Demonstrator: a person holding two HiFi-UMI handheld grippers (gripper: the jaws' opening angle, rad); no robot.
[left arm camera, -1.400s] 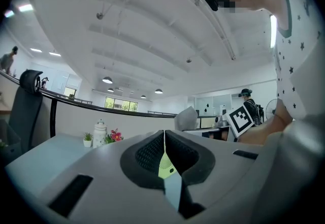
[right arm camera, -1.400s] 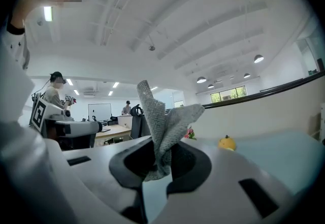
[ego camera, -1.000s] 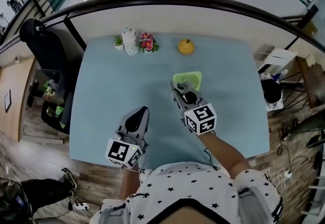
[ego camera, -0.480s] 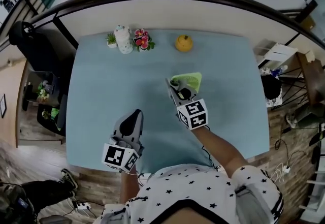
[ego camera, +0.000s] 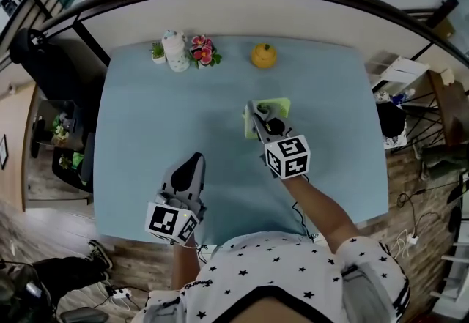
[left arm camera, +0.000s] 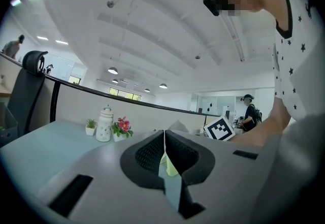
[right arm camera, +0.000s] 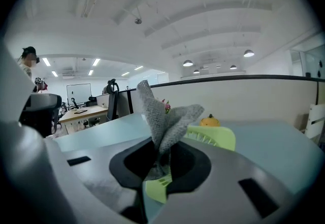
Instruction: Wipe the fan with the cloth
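A small yellow-green fan (ego camera: 272,107) lies on the light blue table (ego camera: 146,116), right of centre. My right gripper (ego camera: 251,110) reaches onto the fan's near left side, shut on a grey cloth (right arm camera: 163,116) that sticks up from between its jaws. The fan (right arm camera: 212,137) shows just behind the cloth in the right gripper view (right arm camera: 161,156). My left gripper (ego camera: 196,160) hovers near the table's front edge, well left of the fan. Its jaws (left arm camera: 164,135) are shut with nothing between them. A sliver of the fan (left arm camera: 170,167) shows beyond them.
Along the table's far edge stand a small potted plant (ego camera: 157,50), a white jar (ego camera: 176,51), pink flowers (ego camera: 200,50) and an orange pumpkin-like ornament (ego camera: 264,56). A black office chair (ego camera: 44,58) stands off the left side. A low partition wall runs behind the table.
My right gripper with the cloth has shifted a little across the fan's near left side. The left gripper has stayed near the front edge.
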